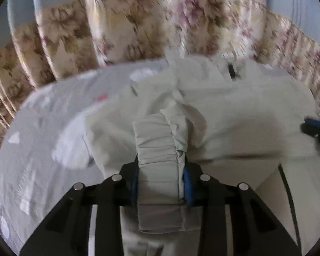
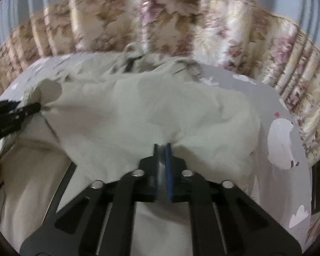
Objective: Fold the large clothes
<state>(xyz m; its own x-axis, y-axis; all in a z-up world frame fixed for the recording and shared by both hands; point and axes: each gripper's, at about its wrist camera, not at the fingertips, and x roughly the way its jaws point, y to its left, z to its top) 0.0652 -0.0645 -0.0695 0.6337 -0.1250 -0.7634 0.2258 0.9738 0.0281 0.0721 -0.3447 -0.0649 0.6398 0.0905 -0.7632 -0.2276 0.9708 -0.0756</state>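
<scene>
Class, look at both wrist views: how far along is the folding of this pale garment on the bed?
Done: the pale garment lies on the grey sheet, apparently doubled over once. In hand: the left gripper clamps a gathered elastic cuff, and the right gripper pinches a fabric edge. Left: it is still bunched and wrinkled, so smoothing and further folds remain.

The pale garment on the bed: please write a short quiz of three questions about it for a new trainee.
1. True or false: the left gripper holds an elastic cuff.
2. What does the right gripper pinch? A) the floral curtain B) the pale garment C) nothing
3. Complete: the garment lies on a grey ___ with white figures.

Key: 1 true; 2 B; 3 bedsheet.
</scene>
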